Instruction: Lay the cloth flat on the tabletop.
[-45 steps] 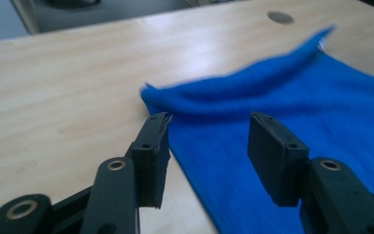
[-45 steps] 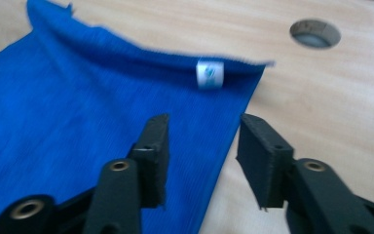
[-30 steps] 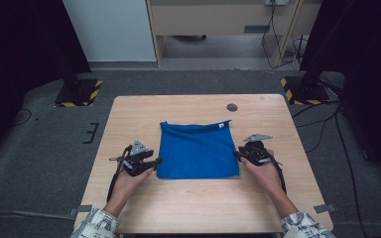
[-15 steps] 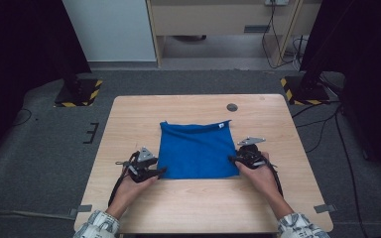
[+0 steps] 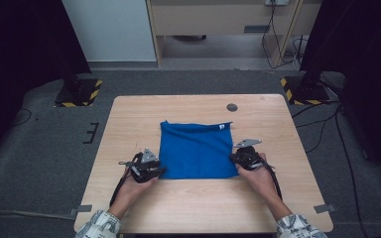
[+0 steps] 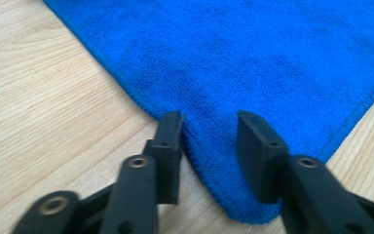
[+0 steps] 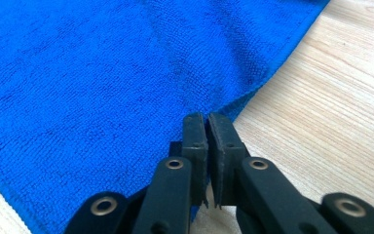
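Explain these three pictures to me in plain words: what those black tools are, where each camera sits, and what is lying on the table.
A person sits at a wooden table and holds a hand-held two-jaw gripper in each hand; there is no robot arm. The high view looks down from above the person's side. On the table lies a blue cloth, spread flat. The left gripper is at the cloth's near left corner, the right gripper at its right edge. The other two pictures come from cameras riding on the grippers, looking along their black jaws. The left gripper has just been closing, its jaws still apart with the cloth's corner between them. The right gripper has just closed and pinches the cloth's edge.
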Tool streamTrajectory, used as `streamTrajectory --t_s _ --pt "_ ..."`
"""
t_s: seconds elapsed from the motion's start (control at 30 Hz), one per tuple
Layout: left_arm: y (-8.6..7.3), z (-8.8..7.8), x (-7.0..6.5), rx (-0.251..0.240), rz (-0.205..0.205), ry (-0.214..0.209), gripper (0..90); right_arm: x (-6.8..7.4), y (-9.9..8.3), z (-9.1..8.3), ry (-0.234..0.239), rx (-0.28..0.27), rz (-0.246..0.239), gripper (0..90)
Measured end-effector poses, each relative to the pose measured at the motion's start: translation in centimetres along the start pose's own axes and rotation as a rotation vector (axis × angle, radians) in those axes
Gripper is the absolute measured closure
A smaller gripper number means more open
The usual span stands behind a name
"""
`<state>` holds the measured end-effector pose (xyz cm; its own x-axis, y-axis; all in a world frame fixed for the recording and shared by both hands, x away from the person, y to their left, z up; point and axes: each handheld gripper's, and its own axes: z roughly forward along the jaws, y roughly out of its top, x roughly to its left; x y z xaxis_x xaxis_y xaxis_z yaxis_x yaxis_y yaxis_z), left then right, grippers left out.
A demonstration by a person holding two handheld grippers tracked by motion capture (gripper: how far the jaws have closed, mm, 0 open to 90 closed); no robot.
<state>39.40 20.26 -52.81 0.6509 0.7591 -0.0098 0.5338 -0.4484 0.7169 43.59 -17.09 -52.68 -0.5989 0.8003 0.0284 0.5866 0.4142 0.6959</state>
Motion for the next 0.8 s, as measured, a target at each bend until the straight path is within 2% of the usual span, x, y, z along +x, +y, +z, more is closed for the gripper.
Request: streamTrajectory --t_s 0.2,0.3,0.43,0.47,0.67,0.8 --pt "0.6 0.4 -0.4 0.015 0.009 -0.009 81.0 -0.2 -0.1 -0.3 0.017 0.016 0.002 88.7" --pt "0.9 0.6 -0.5 0.025 0.005 -0.016 86.0 -0.2 -0.2 -0.6 0.022 0.026 0.0 88.7" --pt "1.1 0.4 -1.0 0.034 -0.015 -0.067 87.2 -0.4 -0.7 -1.4 0.024 0.044 -0.001 88.7" --pt "1.1 0.4 -1.0 0.034 -0.015 -0.067 87.2 -0.4 -0.7 -1.4 0.024 0.044 -0.001 88.7" --pt "1.8 -0.2 -3.1 0.011 0.005 -0.109 86.9 -1.4 -1.6 -3.3 0.029 0.05 0.017 88.6" --pt "2.0 -0.1 -3.7 0.015 0.008 -0.125 87.0 -2.1 -2.2 -4.4 0.027 0.044 0.035 88.5"
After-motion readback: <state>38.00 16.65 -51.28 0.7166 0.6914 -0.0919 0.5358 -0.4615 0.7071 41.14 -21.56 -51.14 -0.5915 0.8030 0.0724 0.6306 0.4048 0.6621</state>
